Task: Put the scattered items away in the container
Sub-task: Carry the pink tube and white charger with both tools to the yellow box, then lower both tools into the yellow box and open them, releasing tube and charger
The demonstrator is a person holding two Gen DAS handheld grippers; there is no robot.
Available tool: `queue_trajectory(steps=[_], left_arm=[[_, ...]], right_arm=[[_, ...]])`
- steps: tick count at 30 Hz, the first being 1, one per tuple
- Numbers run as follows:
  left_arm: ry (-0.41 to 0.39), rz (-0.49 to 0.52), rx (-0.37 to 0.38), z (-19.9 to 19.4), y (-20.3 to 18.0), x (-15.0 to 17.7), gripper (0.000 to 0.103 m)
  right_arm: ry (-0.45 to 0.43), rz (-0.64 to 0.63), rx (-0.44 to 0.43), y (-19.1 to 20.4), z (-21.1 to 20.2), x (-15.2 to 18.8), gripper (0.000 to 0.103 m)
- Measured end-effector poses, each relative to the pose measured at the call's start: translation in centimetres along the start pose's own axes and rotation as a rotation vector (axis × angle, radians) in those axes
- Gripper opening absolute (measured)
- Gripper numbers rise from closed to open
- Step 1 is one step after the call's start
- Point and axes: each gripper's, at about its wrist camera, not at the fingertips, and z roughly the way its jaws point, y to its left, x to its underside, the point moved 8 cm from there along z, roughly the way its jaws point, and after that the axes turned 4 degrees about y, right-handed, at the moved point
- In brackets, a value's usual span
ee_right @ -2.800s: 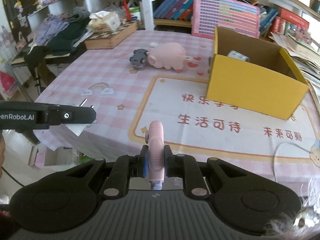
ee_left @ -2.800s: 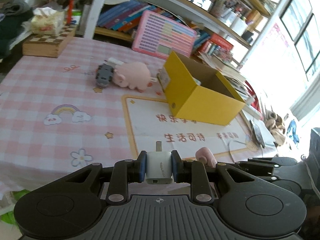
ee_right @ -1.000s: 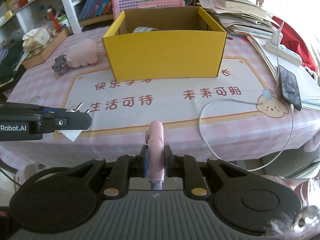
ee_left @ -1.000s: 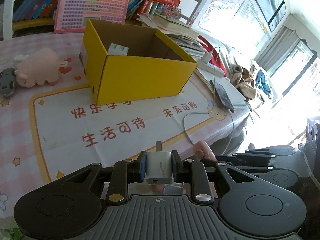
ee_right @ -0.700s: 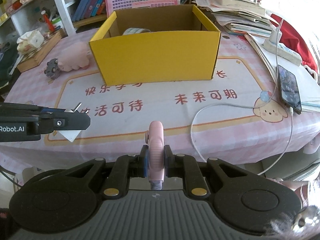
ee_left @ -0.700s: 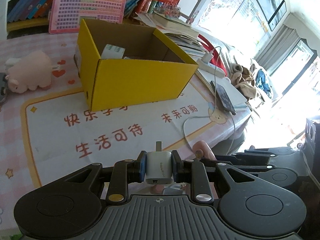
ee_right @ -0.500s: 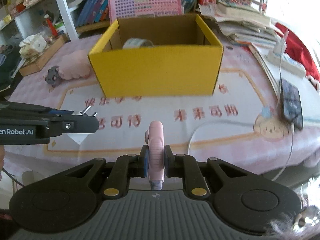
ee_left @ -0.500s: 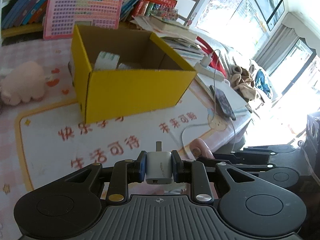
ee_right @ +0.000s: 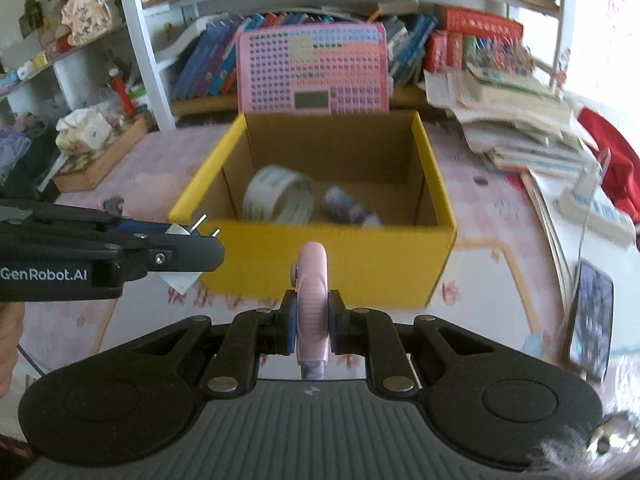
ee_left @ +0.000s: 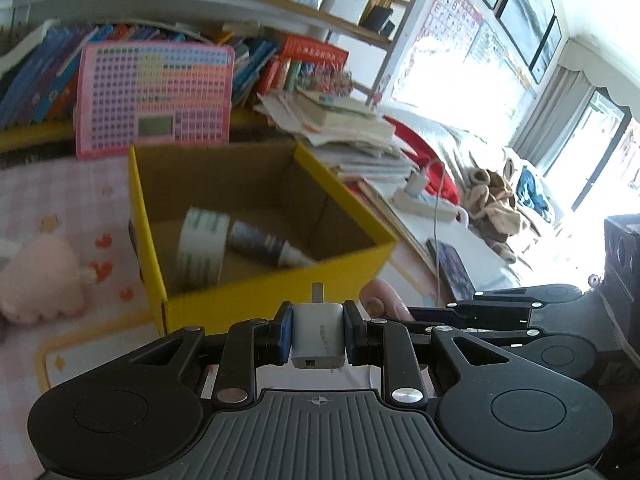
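The left tool [ee_left: 318, 334] is clamping a white plug adapter [ee_left: 318, 338]; the right tool [ee_right: 312, 322] is pinching a slim pink gadget [ee_right: 312, 300]. Both are hanging just short of the near wall of the yellow box [ee_right: 320, 258], not yet over its mouth. Inside, a tape roll [ee_right: 278, 200] and a small tube [ee_right: 350, 206] are already lying, so some tidying looks done. A pink plush pig [ee_left: 38, 280] is waiting on the table [ee_left: 52, 184], left of the box. The box's right half is offering free floor; the near rim needs clearing first.
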Motion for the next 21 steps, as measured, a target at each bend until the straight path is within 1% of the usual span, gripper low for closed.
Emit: queue_trajectory(steps=[6, 10, 13, 16, 21], left_arm=[[-0.057, 0.006, -0.061, 0.3, 1.2, -3.0, 0.023], [-0.064, -0.005, -0.107, 1.3, 2.4, -4.5, 0.023], [-0.050, 0.000, -0.132, 2.5, 3.1, -5.0, 0.024], [-0.004, 0.004, -0.164, 4.3, 3.7, -5.1, 0.023], [0.056, 0.014, -0.187, 6.8, 3.9, -4.8, 0.023]], right_arm=[[-0.062, -0.058, -0.017, -1.2, 0.5, -4.0, 0.014], [-0.080, -0.087, -0.029, -2.0, 1.5, -6.1, 0.014], [-0.070, -0.095, -0.048, -2.5, 2.7, -7.2, 0.014], [-0.055, -0.110, -0.069, -2.7, 3.8, -7.7, 0.014], [0.005, -0.139, -0.075, -3.2, 6.7, -8.4, 0.014]])
